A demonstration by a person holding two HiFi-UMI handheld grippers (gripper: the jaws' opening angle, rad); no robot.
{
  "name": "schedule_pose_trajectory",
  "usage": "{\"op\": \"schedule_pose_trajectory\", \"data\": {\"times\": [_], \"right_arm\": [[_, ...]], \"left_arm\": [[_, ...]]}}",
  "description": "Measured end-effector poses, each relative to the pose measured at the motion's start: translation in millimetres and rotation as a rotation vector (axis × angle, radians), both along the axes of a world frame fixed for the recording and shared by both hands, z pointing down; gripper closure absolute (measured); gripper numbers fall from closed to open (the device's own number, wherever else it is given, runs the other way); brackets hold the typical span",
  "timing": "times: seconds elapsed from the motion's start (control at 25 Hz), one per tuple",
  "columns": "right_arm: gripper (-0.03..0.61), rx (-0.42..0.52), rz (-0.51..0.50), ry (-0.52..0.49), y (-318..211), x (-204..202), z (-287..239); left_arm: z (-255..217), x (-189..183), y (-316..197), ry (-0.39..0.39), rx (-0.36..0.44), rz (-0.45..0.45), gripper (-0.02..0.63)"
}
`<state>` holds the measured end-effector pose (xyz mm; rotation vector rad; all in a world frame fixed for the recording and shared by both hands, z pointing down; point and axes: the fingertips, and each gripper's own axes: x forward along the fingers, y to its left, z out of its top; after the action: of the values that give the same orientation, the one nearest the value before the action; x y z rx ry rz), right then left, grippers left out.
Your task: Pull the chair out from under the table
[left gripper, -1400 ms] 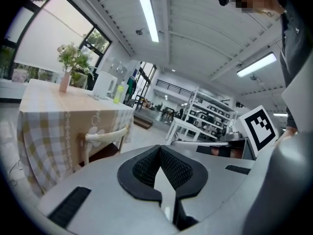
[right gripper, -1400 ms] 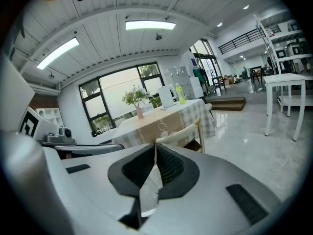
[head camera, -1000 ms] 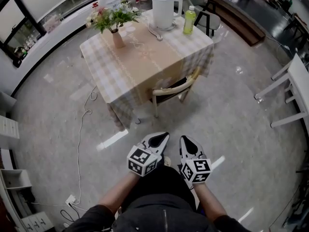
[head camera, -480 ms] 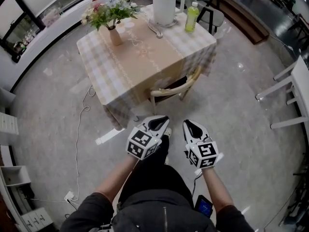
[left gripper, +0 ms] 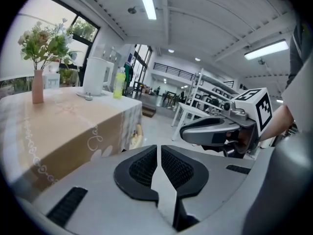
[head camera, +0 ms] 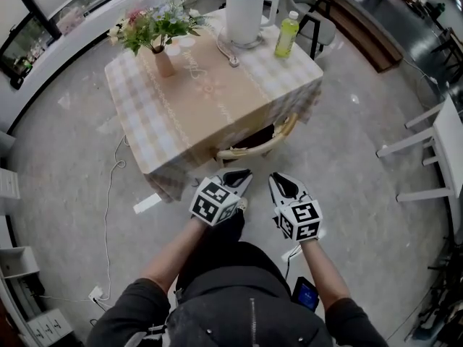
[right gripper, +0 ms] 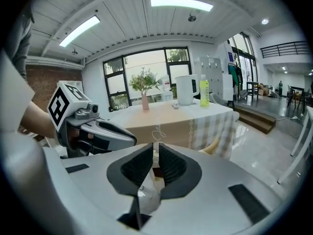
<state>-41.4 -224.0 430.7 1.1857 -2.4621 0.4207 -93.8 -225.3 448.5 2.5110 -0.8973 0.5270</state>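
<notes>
Two tools, the left gripper [head camera: 241,177] and the right gripper [head camera: 283,182], are hovering side by side just short of the chair [head camera: 251,150]. Both pairs of jaws are sitting together, clamping nothing.

One chair is standing tucked under the near edge of the table [head camera: 210,100], its seat hidden by the checked cloth [head camera: 145,121], with only the curved wooden back rail [head camera: 281,131] showing. Judging by its slim frame, it is probably handling light and stiff and sliding readily on the polished floor [head camera: 347,165], though a leg may be catching the hanging cloth. The back rail is looking like the best hold, near its middle or at both ends.

A kettle [head camera: 243,11], bottle [head camera: 286,35] and vase of flowers [head camera: 163,60] are standing on top, so jolts are risking a spill.
</notes>
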Motion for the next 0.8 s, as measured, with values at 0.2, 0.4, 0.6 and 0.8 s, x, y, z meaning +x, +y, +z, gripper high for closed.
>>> {"op": "schedule_pose_trajectory", "data": {"times": [0.2,0.4,0.6,0.8], "right_arm": [[0.563,-0.03,-0.057,0.062,-31,0,16],[0.563,-0.05,-0.134,0.104,-58,-4,27],[0.561,-0.097,-0.18,0.143,-86,-5,41],[0.482,-0.125,-0.275,0.203,-101,-12,54]], "left_arm": [[11,1,-29,-0.017,-0.037,0.005,0.564],[23,2,-55,-0.035,-0.063,0.009,0.528],[33,4,-78,-0.053,-0.083,0.025,0.491],[47,7,-90,-0.084,-0.134,0.054,0.413]]}}
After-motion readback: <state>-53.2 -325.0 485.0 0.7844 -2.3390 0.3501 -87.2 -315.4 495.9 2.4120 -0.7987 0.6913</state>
